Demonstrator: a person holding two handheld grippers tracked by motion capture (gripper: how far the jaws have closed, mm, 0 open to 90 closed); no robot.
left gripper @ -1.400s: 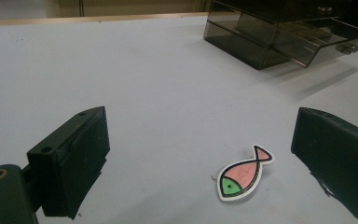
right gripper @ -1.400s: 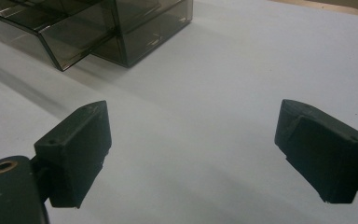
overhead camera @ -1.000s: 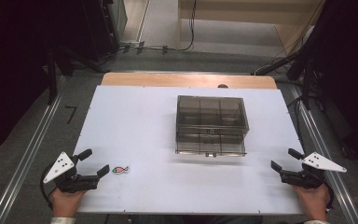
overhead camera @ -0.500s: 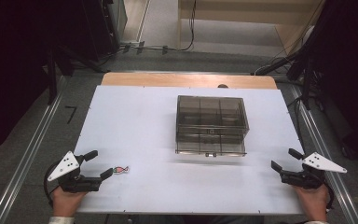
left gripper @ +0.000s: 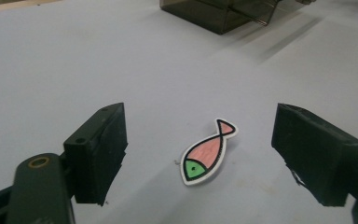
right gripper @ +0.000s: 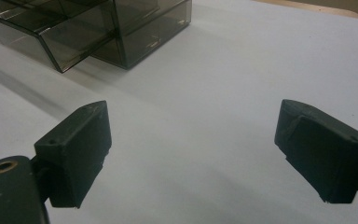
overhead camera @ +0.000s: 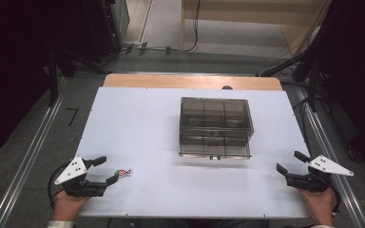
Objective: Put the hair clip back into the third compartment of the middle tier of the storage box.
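Note:
A small flat fish figure [left gripper: 206,152], pink with a green head and a black outline, lies on the white table [overhead camera: 147,128]. In the high view the fish [overhead camera: 123,173] sits near the front left. My left gripper [overhead camera: 105,170] is open just behind it, and in the left gripper view the fish lies between the two spread jaws of the left gripper [left gripper: 200,161], touching neither. A smoky clear plastic drawer box [overhead camera: 215,127] stands mid-table, its drawer part-way out. My right gripper [overhead camera: 290,162] rests open at the front right, with nothing between the jaws of the right gripper [right gripper: 193,156].
The drawer box [right gripper: 98,28] lies ahead and left of the right gripper. A wooden strip [overhead camera: 190,81] borders the table's far edge. Metal rails [overhead camera: 33,152] run along both sides. Dark stands and cables sit beyond the table.
My left gripper has slid right towards the fish, so its jaws now flank it. The right gripper has not moved.

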